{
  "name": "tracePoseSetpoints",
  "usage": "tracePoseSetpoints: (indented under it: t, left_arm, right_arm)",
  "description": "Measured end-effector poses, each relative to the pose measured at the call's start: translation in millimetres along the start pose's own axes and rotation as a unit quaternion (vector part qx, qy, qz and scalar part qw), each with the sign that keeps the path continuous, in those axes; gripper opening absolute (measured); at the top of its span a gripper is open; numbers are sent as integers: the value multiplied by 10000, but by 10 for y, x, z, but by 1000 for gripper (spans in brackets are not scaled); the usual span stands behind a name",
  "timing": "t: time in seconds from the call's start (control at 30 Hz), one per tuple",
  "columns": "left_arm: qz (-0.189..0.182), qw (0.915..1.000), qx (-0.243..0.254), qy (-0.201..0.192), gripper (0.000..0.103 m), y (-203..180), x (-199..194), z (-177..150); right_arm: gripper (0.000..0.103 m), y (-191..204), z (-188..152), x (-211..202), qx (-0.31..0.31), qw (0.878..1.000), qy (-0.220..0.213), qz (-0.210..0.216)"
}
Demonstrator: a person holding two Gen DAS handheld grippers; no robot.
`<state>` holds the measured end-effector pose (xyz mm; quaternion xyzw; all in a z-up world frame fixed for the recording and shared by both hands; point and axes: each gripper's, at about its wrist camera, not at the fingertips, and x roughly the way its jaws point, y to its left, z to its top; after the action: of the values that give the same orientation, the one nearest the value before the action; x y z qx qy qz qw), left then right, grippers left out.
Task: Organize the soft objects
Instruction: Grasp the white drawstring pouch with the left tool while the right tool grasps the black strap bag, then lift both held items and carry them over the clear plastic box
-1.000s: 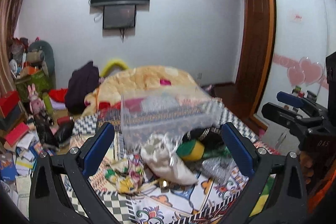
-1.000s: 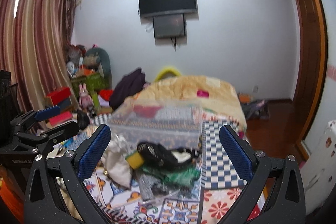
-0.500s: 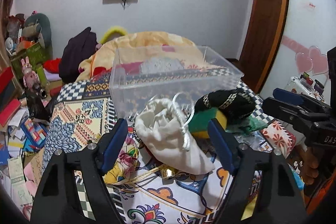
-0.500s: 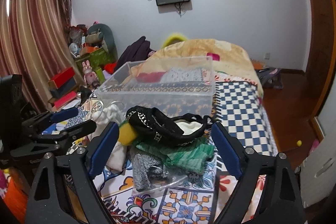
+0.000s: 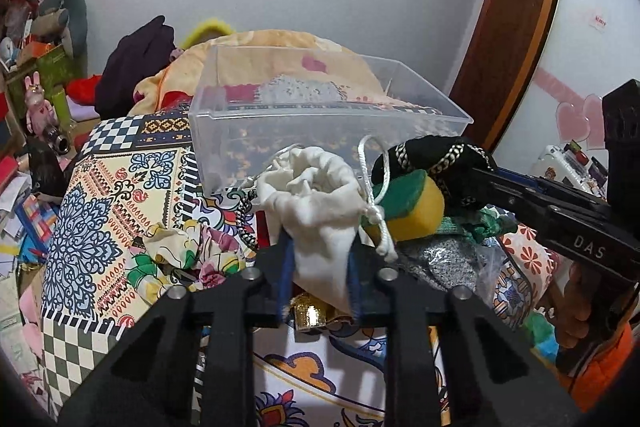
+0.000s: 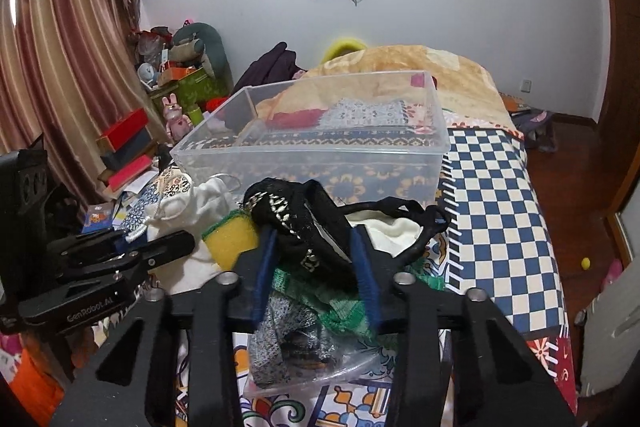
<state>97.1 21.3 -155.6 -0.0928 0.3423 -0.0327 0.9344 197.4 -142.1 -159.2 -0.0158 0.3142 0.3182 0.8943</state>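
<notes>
My left gripper [image 5: 320,251] is shut on a white drawstring pouch [image 5: 316,195] that lies on the patterned bed cover. My right gripper [image 6: 314,239] is shut on a black bag with a gold-patterned strap [image 6: 296,223], which also shows in the left wrist view [image 5: 432,159]. Between them lies a yellow and green sponge [image 5: 412,207]. Green knit cloth [image 6: 328,303] and grey cloth in a plastic wrap [image 6: 280,343] lie under the black bag. A clear plastic box [image 5: 320,131] stands just behind the pile.
A floral cloth [image 5: 188,255] lies left of the pouch. An orange quilt [image 6: 400,67] is heaped behind the box. Boxes, toys and papers [image 6: 132,147] crowd the floor at the left. The bed's right edge [image 6: 548,227] drops to a wooden floor.
Both grippers moved forward and down onto the pile and closed from wide open: the left onto the white pouch, the right onto the black bag.
</notes>
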Motion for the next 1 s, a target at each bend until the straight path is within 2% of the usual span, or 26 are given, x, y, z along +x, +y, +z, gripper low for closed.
tracePoseSetpoints:
  t: [0.07,0.17,0.33,0.43,0.77,1.0]
  left_arm:
    - [-28,10000,-12,-29,11,-2,-32,5]
    - [-56,9999,-40,-143,9,-3,-116,31]
    - [-136,9992,-95,-367,9,1,-300,116]
    - [-173,9984,-96,-534,8,-3,-421,177]
    - [-32,9914,147,-1302,8,-49,-793,569]
    - [10,9889,97,-1483,8,18,-744,840]
  right_arm:
    - [15,12,16,-21,-27,10000,-47,-15]
    - [12,2,45,-69,-24,9999,-164,-38]
    - [11,30,114,-204,-136,9986,-447,-229]
    - [11,28,164,-282,-129,9980,-578,-206]
    - [11,-3,402,-509,-122,9937,-1083,-241]
    - [11,-26,608,-582,-142,9894,-1409,-312]
